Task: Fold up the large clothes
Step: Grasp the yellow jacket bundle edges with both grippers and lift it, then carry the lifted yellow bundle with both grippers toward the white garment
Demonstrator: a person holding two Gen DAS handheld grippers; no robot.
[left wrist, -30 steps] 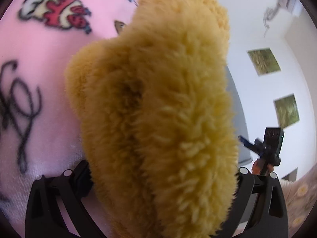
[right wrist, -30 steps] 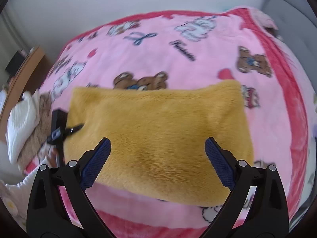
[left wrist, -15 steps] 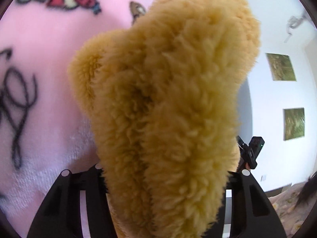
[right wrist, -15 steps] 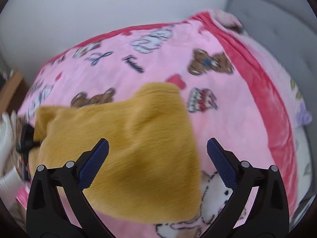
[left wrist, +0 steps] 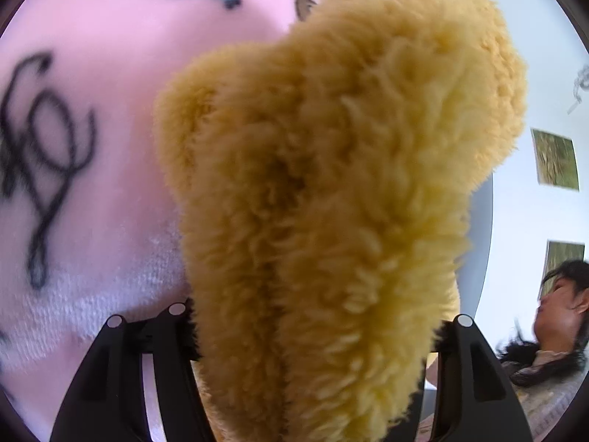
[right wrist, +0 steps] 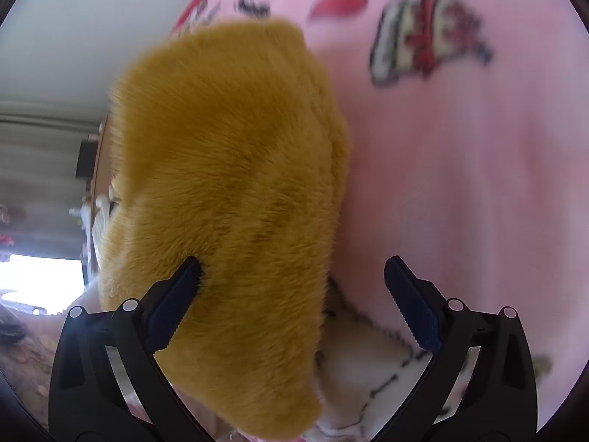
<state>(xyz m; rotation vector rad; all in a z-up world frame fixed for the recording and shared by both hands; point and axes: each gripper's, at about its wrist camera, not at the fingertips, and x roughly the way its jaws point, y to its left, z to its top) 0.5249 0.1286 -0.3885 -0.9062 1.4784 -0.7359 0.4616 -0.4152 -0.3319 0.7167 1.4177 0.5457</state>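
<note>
A thick, fluffy mustard-yellow garment [left wrist: 331,199] fills the left wrist view, bunched in folds. My left gripper [left wrist: 316,331] is shut on its edge, the fingertips hidden in the pile. In the right wrist view the same garment [right wrist: 228,191] hangs lifted at the left over the pink blanket [right wrist: 460,184]. My right gripper [right wrist: 292,283] is open; its left finger [right wrist: 173,305] touches the fleece and its right finger [right wrist: 412,305] stands apart over the blanket.
The pink printed blanket [left wrist: 92,147] covers the bed below. A person's head [left wrist: 563,305] shows at the right of the left wrist view, before a white wall with two pictures [left wrist: 556,162]. A wooden shelf and window [right wrist: 48,276] lie left.
The right gripper has swung right and closer to the garment's edge, now touching it. The garment has been lifted and bunched from lying flat. The left gripper keeps its hold.
</note>
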